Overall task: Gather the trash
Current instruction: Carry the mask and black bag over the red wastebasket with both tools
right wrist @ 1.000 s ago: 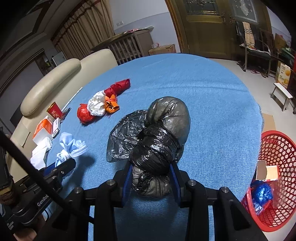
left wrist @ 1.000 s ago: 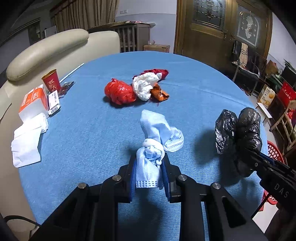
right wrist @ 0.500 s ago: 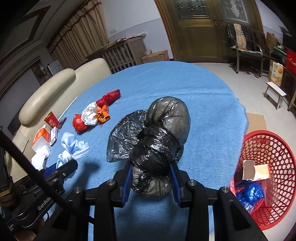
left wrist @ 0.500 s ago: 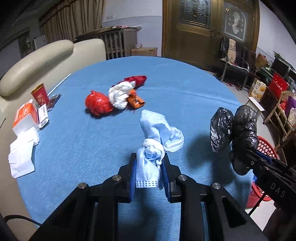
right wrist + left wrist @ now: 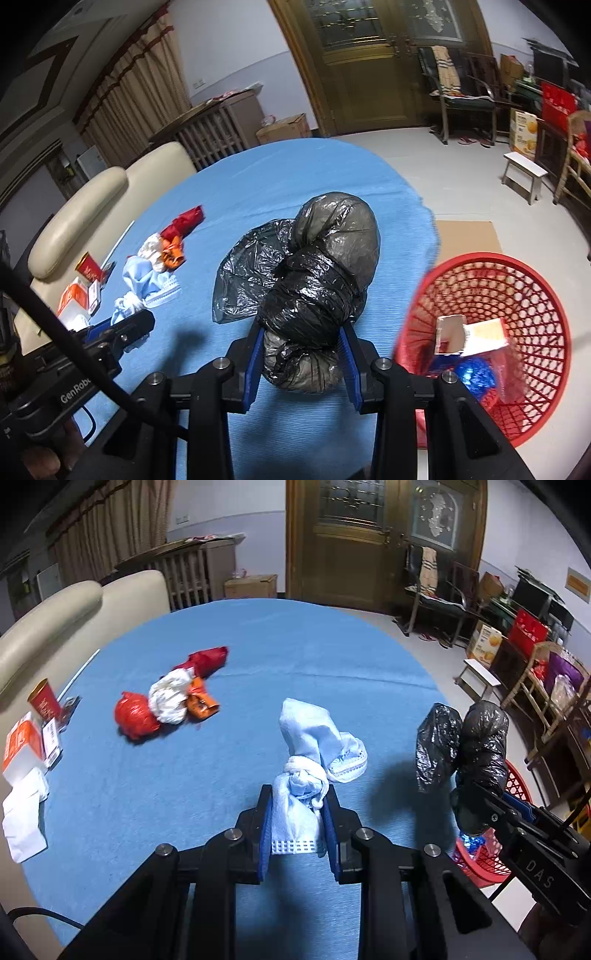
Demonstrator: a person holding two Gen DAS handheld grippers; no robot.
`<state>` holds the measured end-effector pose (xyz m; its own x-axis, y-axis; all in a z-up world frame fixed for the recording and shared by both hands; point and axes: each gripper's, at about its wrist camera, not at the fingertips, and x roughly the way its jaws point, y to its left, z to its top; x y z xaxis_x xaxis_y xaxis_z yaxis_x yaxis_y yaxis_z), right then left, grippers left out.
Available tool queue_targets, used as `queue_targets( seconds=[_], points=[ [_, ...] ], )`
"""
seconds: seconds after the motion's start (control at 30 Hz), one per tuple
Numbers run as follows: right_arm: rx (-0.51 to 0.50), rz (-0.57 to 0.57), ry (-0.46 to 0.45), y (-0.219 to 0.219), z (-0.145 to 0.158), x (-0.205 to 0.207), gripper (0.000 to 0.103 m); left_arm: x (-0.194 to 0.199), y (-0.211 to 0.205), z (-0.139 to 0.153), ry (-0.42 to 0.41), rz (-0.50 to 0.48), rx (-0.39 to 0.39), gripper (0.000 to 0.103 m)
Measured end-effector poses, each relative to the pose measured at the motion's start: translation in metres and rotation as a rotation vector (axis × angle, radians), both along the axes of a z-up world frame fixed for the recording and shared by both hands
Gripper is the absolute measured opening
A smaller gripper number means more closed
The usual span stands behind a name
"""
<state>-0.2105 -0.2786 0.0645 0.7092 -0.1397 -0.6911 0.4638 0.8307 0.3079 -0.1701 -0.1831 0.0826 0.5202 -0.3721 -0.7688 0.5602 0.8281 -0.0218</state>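
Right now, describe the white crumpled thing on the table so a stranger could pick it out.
On the round blue table, look toward the cream sofa side for a small heap of trash. The white crumpled wad sits mid-heap, touching a red bag and an orange wrapper; it is the only white piece there.

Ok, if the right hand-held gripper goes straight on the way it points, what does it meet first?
Probably nothing soon. The right hand-held gripper, clamped on the black bag, points across the blue table toward the door; the red basket lies off right. Depth unclear.

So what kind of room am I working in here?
Most likely a lived-in home living or dining room: a cream sofa beside the blue-clothed round table, ornate wooden doors, and a red trash basket on the floor.
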Motion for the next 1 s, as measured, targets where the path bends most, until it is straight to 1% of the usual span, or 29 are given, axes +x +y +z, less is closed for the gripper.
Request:
queue_targets(
  seconds=[0.47,0.8,1.0],
  points=[
    [-0.001,-0.135,0.01,-0.05,-0.001,-0.045,0.04,-0.009,-0.038,0.003,-0.009,-0.076,0.0,0.026],
    [0.003,-0.248,0.04,-0.088,-0.011,-0.086,0.04,-0.024,-0.072,0.005,-0.004,-0.153,-0.002,0.026],
    [0.018,-0.3,0.071,-0.106,-0.02,-0.104,0.04,-0.04,-0.098,0.005,0.003,-0.217,-0.008,0.026]
  ],
)
